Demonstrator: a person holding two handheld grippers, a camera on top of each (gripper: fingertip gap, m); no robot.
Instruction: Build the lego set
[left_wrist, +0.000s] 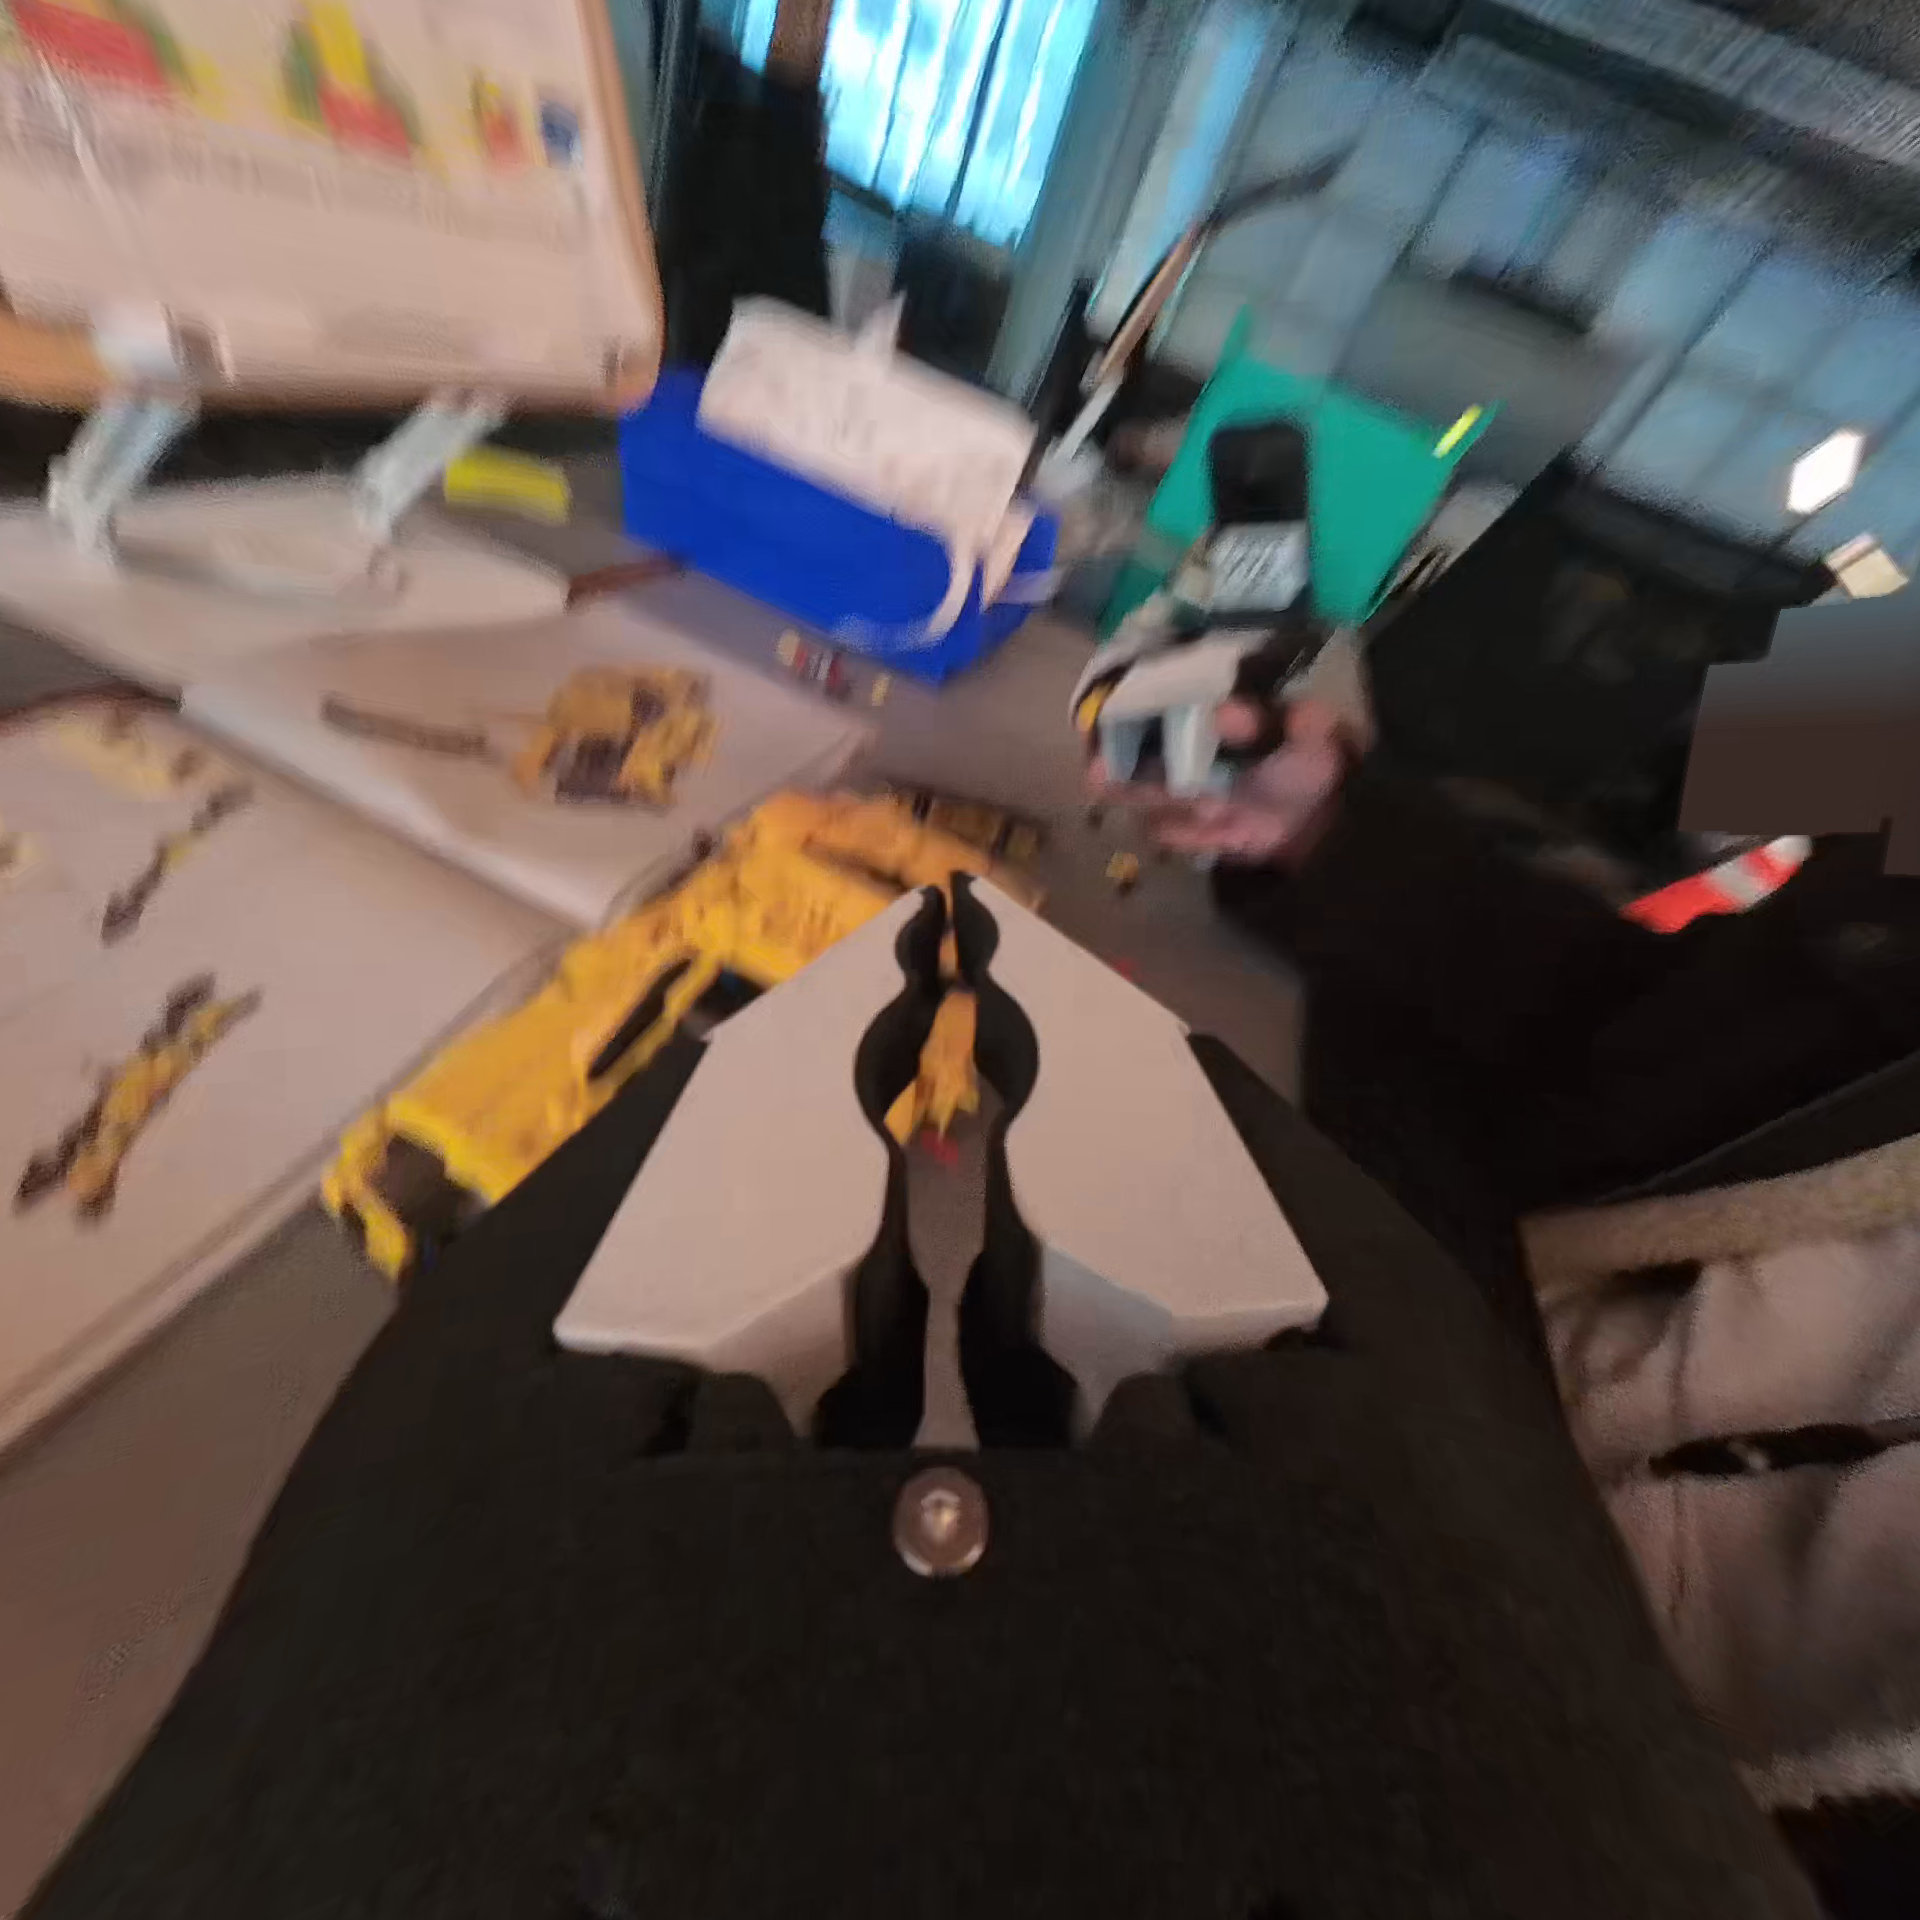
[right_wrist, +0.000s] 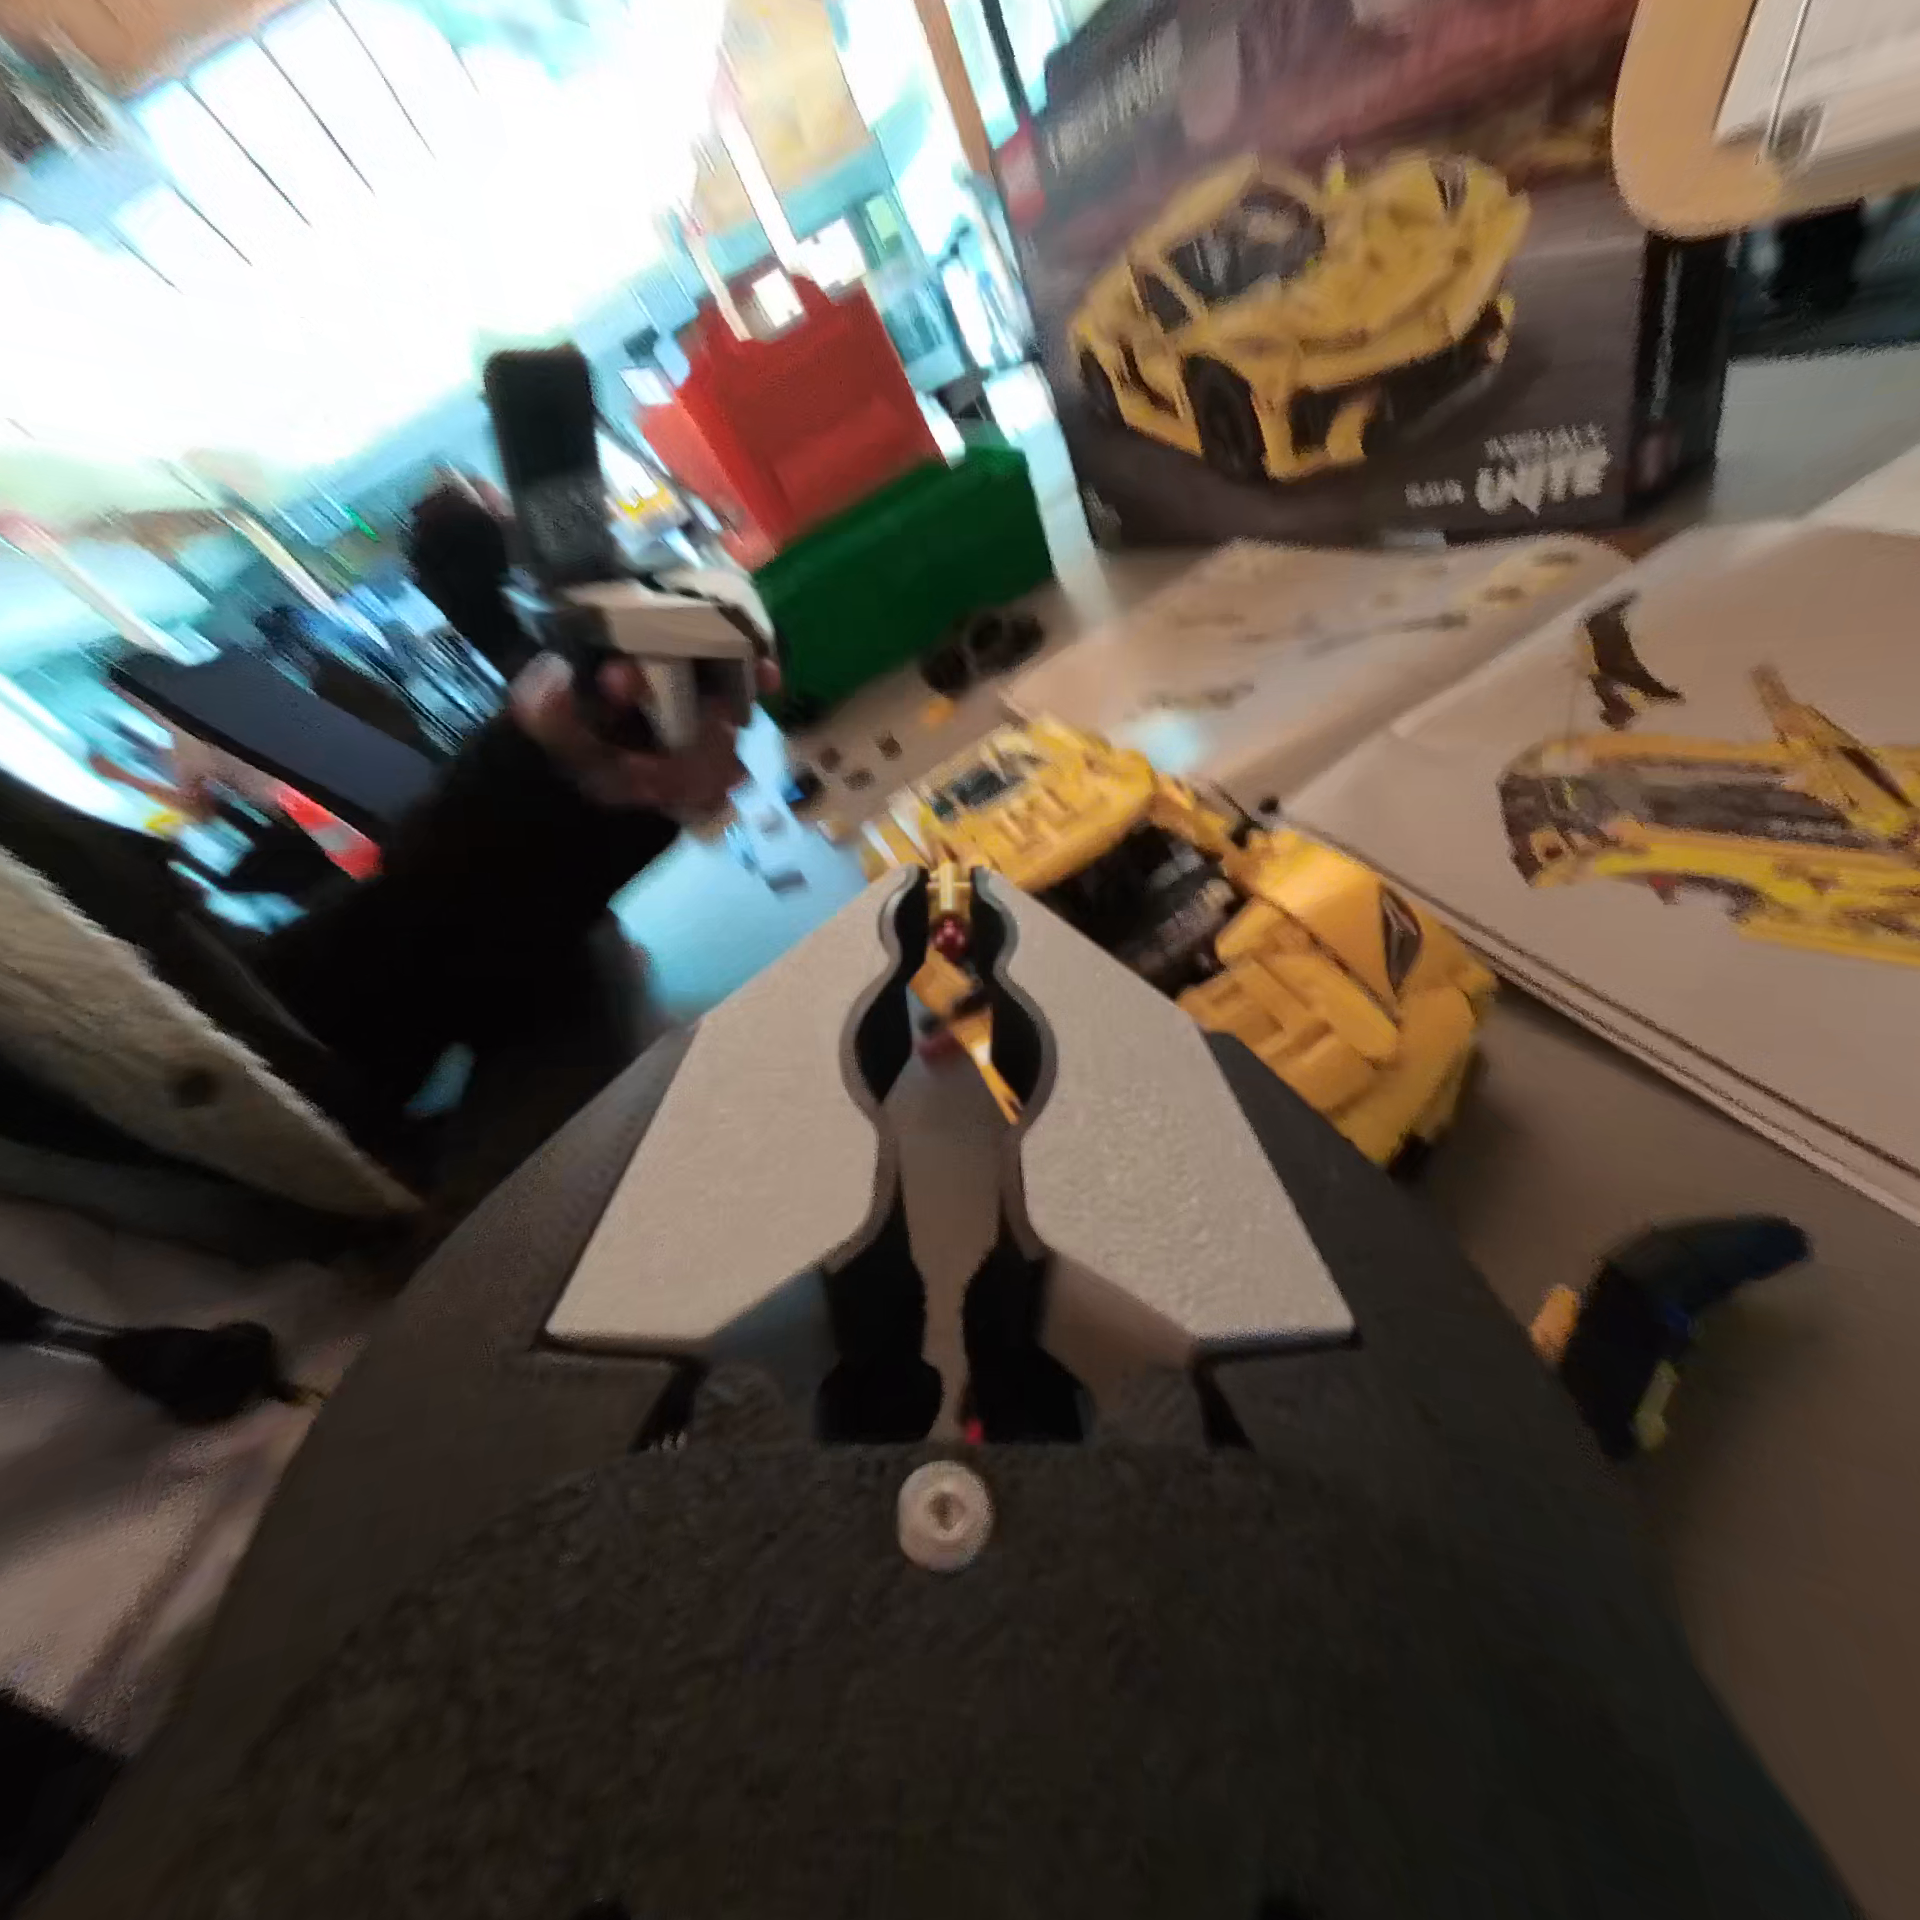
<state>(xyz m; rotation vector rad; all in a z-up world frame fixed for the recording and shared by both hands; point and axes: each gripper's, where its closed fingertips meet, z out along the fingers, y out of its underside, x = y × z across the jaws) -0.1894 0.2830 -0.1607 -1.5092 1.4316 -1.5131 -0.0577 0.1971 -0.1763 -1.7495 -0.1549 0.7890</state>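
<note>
Both views are motion-blurred. The yellow lego car (left_wrist: 665, 997) lies on the table beside the open instruction booklet (left_wrist: 260, 935); it also shows in the right wrist view (right_wrist: 1247, 935). My left gripper (left_wrist: 948, 896) is shut, with a small yellow piece (left_wrist: 951, 1049) between its fingers, above the car's near side. My right gripper (right_wrist: 951, 885) is shut on a small yellow piece with a red pin (right_wrist: 951, 935), just left of the car. Each view shows the other gripper farther off in a person's hand, the right one (left_wrist: 1169, 727) and the left one (right_wrist: 686, 665).
The lego set box (right_wrist: 1351, 312) stands behind the booklet pages (right_wrist: 1662, 831). A blue bin (left_wrist: 821, 520) with white bags sits at the back. Small loose pieces (right_wrist: 862, 758) lie past the car. A dark blue-and-yellow part (right_wrist: 1662, 1330) lies at the near right. My hands' fingertips stand some 15 cm from each other.
</note>
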